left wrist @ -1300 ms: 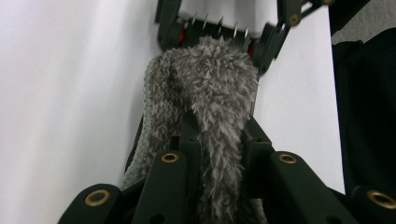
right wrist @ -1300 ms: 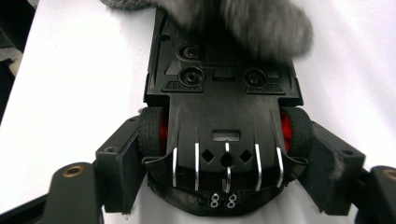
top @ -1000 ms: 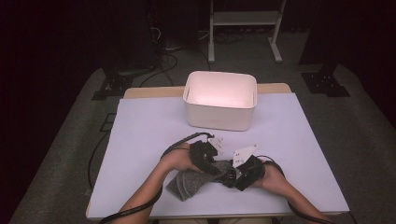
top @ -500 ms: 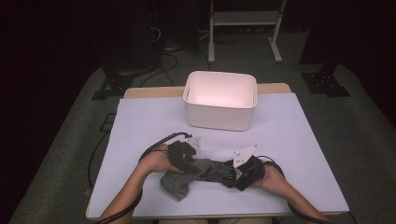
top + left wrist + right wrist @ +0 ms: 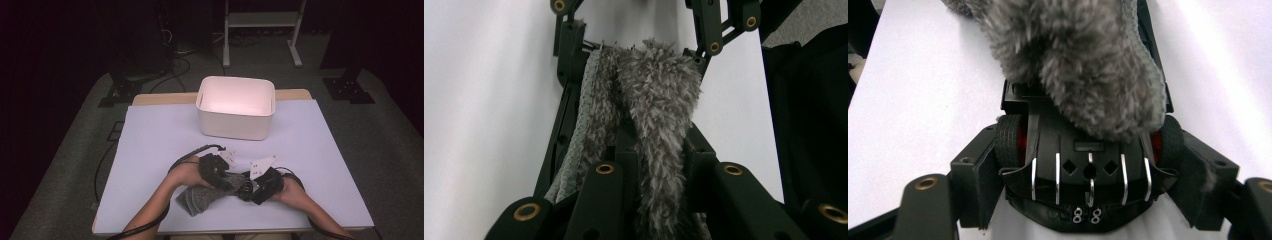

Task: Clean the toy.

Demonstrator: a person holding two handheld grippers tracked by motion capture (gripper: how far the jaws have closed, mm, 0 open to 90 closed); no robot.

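- Grey fleecy cloth [image 5: 644, 125] bunched lengthwise between the closed-in jaws of the left gripper [image 5: 226, 176]; fluffy pile and a knitted edge pressed in the pinch, seen in the left gripper view.
- Same cloth [image 5: 1083, 60] draped over the mechanism of the right gripper [image 5: 251, 186] in the right gripper view; jaw tips hidden beneath the pile, so impossible to tell whether clamped or merely covered.
- Grippers close together near the front edge of the table [image 5: 150, 150], tips turned toward each other, cloth [image 5: 200, 197] spanning the gap and trailing in a loose heap to the left of the left hand [image 5: 187, 175].
- Left forearm angled in from the lower left, right hand [image 5: 292, 190] low and level from the lower right; both wrists just above the tabletop.
- Judged stage: cloth gathered and gripped, probably mid-fold or mid-lift; still crumpled, not yet tidy.
- White bin [image 5: 235, 107] at the far middle of the table, well apart from the cloth, nothing visible inside; any transfer into it, if intended, still outstanding.
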